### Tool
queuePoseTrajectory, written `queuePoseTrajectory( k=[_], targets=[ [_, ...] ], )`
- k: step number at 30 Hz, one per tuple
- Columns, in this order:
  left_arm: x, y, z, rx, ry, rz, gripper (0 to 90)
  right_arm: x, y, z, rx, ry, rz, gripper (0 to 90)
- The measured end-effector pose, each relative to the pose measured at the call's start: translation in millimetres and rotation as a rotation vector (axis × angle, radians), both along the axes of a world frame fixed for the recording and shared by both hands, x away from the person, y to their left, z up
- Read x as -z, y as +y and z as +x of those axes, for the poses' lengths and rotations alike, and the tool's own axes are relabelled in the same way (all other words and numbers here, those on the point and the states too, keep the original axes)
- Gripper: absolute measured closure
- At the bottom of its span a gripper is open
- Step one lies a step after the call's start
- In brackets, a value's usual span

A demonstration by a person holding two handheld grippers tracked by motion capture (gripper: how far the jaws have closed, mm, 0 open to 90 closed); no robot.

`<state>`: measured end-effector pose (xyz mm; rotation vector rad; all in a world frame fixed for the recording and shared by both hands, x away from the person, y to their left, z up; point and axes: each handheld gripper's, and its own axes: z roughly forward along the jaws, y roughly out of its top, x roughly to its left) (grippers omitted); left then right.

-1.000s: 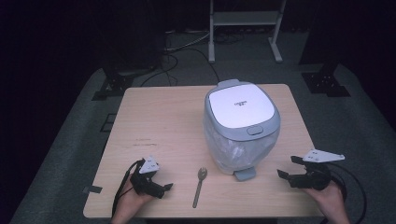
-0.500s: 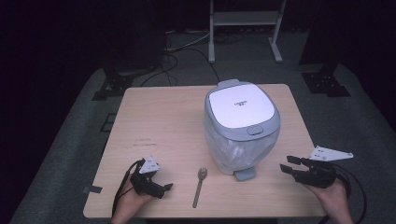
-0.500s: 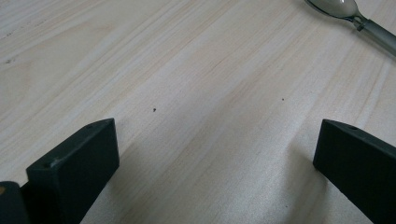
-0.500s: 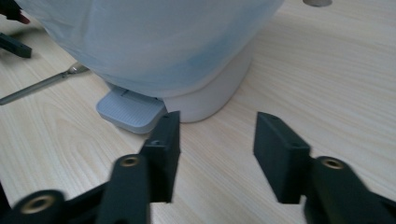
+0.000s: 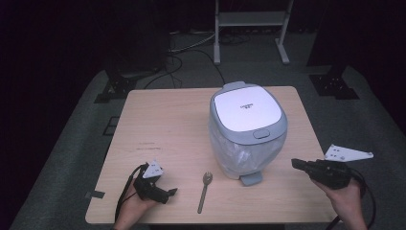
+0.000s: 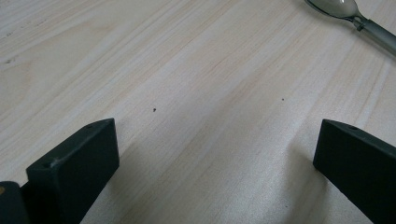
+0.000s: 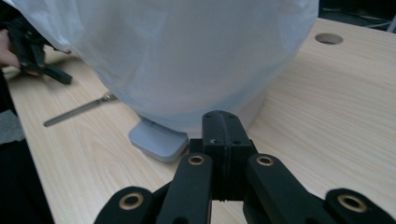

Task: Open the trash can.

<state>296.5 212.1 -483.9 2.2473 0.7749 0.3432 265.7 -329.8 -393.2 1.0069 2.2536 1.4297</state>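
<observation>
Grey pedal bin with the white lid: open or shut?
Shut: the white lid lies flat on the grey pedal bin, no gap showing.

Black left gripper (image 5: 168,193), black right gripper (image 5: 296,164), brass-coloured pivot screws, grey three-cornered plates, trailing black cables

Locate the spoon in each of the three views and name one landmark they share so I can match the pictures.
High view: the spoon lies near the table's front edge, between the left hand-held gripper and the bin's pedal.
Left gripper view: its bowl and neck sit in the top right corner.
Right gripper view: its handle lies at the left, beside the pedal.
Shared landmark: the light wooden table.
</observation>
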Motion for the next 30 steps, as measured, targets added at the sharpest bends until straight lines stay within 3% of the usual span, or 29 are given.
queuePoseTrajectory(
  k=[14, 22, 30],
  targets=[
    [0.0, 0.0, 0.0, 0.000, 0.000, 0.000, 0.0, -36.6, 5.7, 3.5, -0.084, -0.016, 0.033, 89.9],
    [0.0, 0.0, 0.0, 0.000, 0.000, 0.000, 0.0, -56.4, 4.9, -0.3, -0.116, -0.009, 0.095, 89.9],
    [0.1, -0.1, 0.0, 0.000, -0.001, -0.001, 0.0, -84.3, 15.8, -5.7, -0.178, -0.054, 0.126, 89.9]
  ],
)
